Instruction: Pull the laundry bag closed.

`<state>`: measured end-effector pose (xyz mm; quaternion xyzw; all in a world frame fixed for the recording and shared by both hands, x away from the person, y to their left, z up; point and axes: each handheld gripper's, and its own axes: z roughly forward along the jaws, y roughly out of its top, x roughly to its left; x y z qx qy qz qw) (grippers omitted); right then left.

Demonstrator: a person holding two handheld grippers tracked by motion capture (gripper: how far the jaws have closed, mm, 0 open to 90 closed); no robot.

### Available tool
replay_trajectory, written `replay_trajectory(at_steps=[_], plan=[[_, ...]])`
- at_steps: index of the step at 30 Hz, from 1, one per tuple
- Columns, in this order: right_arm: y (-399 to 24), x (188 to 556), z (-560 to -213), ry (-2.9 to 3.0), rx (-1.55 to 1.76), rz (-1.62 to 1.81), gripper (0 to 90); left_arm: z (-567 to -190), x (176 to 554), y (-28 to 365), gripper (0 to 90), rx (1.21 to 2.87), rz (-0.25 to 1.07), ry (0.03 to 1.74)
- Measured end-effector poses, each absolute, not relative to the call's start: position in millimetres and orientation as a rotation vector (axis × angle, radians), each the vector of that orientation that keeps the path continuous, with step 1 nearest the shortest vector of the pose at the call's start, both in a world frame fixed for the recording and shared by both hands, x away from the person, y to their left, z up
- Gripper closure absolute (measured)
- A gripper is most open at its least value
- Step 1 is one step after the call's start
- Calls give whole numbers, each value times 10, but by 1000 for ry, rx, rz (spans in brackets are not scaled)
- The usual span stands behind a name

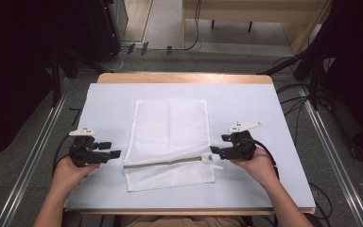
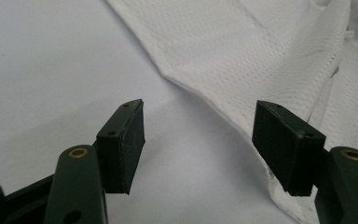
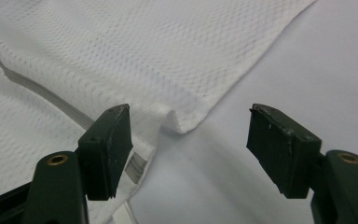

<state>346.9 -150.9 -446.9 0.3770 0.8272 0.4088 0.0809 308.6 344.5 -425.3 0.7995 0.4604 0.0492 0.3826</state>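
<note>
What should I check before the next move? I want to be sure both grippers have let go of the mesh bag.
1. Left gripper open, nothing between the jaws: ok.
2. Right gripper open, jaws off the cloth: ok; a folded corner of the bag lies just beyond them, untouched.
3. Mesh bag lying flat on the table: mostly ok; its near part is folded over.
4. Zipper closed along its length: cannot tell.
5. Zipper pull within the right gripper's reach: ok, it lies just beside that gripper.
6. Bag fully on the table, no edge overhanging: ok.
</note>
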Motion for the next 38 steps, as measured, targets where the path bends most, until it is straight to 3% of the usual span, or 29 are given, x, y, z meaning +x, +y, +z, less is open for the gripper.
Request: replay_trajectory(at_steps=[15,38], plan=[[-1746,3584,-4500,2395,1207,1186,312,-4273,3105,3527,349,2036,174,1223],[-1725,3612,-4550,2412,1215,1150,312,-4327,3127,3478,341,2076,154,1237]])
